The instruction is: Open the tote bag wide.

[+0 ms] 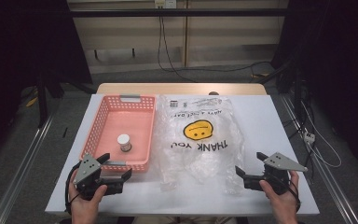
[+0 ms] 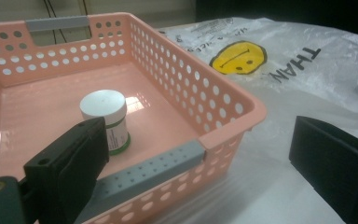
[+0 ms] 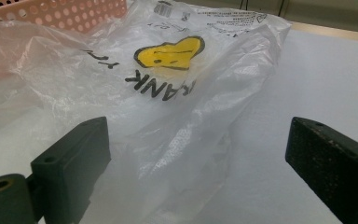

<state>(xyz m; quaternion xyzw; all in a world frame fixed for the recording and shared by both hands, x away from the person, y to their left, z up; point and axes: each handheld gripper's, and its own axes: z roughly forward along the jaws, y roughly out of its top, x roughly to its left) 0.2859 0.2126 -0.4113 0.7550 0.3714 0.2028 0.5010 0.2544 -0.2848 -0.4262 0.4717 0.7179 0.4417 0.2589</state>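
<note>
A pink perforated basket (image 1: 103,122) with grey handles sits on the left of the white table. Inside it stands a small white-capped bottle (image 1: 124,142), also visible in the left gripper view (image 2: 106,119). A clear plastic bag (image 1: 200,140) printed with a yellow smiley and "THANK YOU" lies flat beside the basket. My left gripper (image 1: 117,166) hovers open just in front of the basket's near grey handle (image 2: 144,175). My right gripper (image 1: 251,164) is open at the bag's near right corner (image 3: 177,154), holding nothing.
The white table (image 1: 279,126) has bare surface to the right of the bag and along the near edge. Cables hang down the wall behind and lie on the floor at the right. Metal rails run along both sides of the table.
</note>
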